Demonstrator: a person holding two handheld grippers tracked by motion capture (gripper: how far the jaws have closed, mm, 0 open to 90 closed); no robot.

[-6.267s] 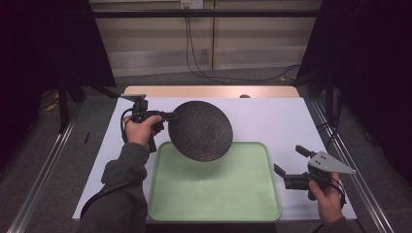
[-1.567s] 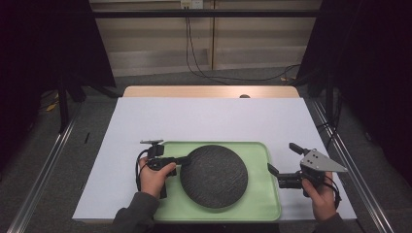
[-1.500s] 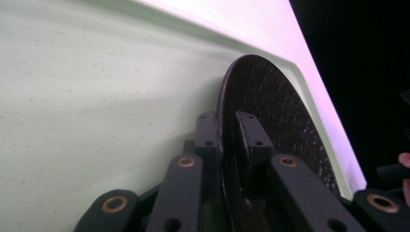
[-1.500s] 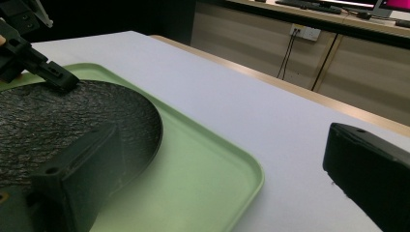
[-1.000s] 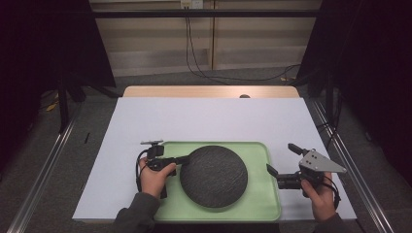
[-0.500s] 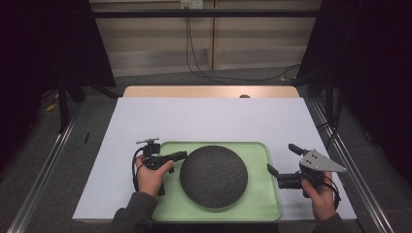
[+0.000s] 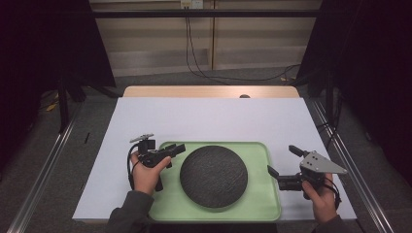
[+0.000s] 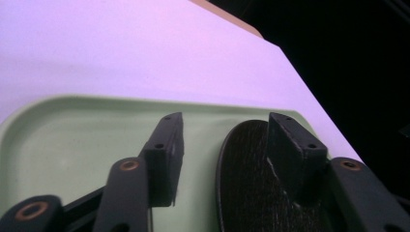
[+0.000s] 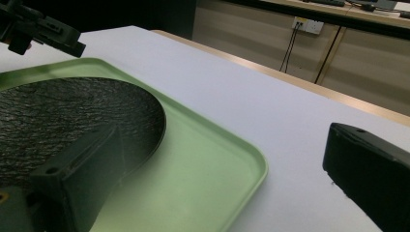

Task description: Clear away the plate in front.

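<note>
A dark, rough round plate [image 7: 214,175] lies flat in the pale green tray [image 7: 257,199] near the table's front. My left gripper [image 7: 173,153] is open just left of the plate, over the tray's left end. In the left gripper view the plate's rim [image 8: 244,179] sits beside the right jaw, with nothing clamped between the jaws, and the tray's floor [image 8: 72,145] lies beyond. My right gripper [image 7: 282,160] stands wide open across the tray's right rim [image 9: 241,159]; one jaw is over the tray near the plate [image 9: 63,116], the other over the table.
The tray rests on a white sheet [image 7: 214,119] covering the table, with a wooden strip [image 7: 209,91] at the far edge. The left gripper [image 9: 38,29] shows at the top left of the right gripper view. Metal rails run along both sides of the table.
The left gripper carried the plate down from the table's middle into the tray, let go of it and drew back a little to the left. The right gripper has barely moved.
</note>
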